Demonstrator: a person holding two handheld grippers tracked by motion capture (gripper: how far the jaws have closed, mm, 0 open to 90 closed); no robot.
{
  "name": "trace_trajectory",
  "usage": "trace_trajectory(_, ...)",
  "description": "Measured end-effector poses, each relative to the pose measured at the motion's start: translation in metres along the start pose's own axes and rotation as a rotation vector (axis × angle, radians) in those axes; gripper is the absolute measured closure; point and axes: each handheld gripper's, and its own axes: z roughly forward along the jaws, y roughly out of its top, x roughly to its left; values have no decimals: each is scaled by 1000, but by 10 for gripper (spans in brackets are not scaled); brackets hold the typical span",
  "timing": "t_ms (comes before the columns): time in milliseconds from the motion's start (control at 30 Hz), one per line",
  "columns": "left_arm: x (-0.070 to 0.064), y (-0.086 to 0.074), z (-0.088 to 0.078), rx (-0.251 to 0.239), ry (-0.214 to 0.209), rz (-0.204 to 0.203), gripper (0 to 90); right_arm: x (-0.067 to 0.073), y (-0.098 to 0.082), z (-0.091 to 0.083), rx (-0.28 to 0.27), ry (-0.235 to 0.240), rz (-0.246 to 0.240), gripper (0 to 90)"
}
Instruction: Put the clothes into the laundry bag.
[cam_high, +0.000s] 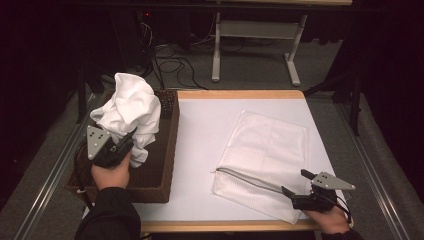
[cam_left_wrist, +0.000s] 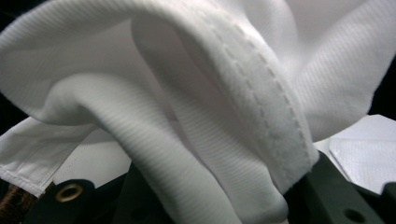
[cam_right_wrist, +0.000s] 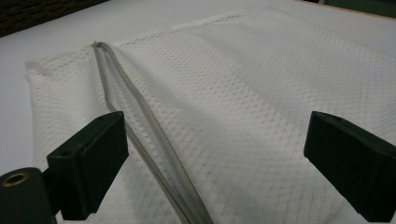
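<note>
No readable writing or labels. Left gripper (cam_high: 122, 145), left of frame, clamps bunched white cloth (cam_high: 129, 107) above brown basket (cam_high: 167, 150). Right gripper (cam_high: 296, 186), lower right, jaws wide over white mesh bag (cam_high: 265, 145) w/ grey zipper (cam_high: 245, 177). White tabletop (cam_high: 200, 150), wood edge; dark room, cables on grey floor (cam_high: 250, 70) at top

Ribbed white cloth (cam_left_wrist: 196, 93), mesh bag (cam_right_wrist: 261, 93)
</note>
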Motion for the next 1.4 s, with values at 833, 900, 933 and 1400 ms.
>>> trace_trajectory(833,-5,11,1,6,7,50,633,-2,2,-6,-61,-37,11,3)
trace_trajectory(900,-5,15,1,2,2,51,633,-2,3,-7,-74,-46,6,2)
trace_trajectory(933,-5,16,1,-2,0,48,633,-2,3,-7,-77,-48,5,2)
trace_trajectory(1400,-52,43,1,-49,-61,88,641,-2,-2,-6,-77,-83,12,2)
